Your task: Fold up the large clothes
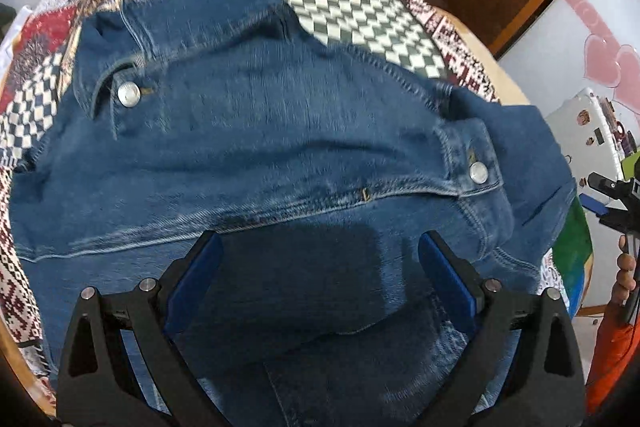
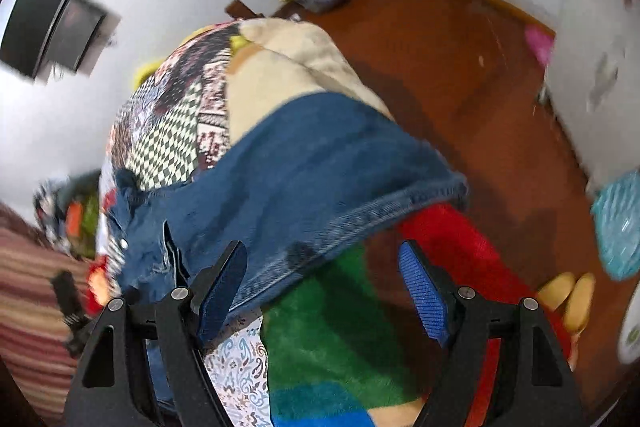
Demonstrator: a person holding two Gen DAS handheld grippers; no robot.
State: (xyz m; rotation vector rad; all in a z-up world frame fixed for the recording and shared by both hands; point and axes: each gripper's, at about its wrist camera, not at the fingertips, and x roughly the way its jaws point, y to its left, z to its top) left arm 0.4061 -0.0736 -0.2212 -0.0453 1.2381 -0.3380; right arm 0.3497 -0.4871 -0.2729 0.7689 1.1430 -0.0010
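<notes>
1. Two tools were in play, both with jaws spread wide and nothing between the pads. Left tool pointed steeply down over the denim jacket; right tool sat at the jacket's edge.
2. Jacket lay spread on the patchwork-covered surface, directly ahead of and under the left tool. Its long axis ran roughly across that tool's view, collar end ahead-left, cuff with a metal button ahead-right.
3. From the right tool, the denim lay ahead and to its left; a stitched hem crossed diagonally just ahead of the fingertips, hanging over a rainbow blanket. The left finger overlapped the denim edge in the view; contact can't be confirmed.
4. Right tool also showed at the far right of the left view, beyond the cuff, apart from the cloth.
5. Judgement: left tool was nearer the jacket body, right tool nearer the hem. Next grasp likely turns on each tool taking its own side edge, folding across the long axis.
6. Both views were motion-blurred; fine seams unclear.
</notes>
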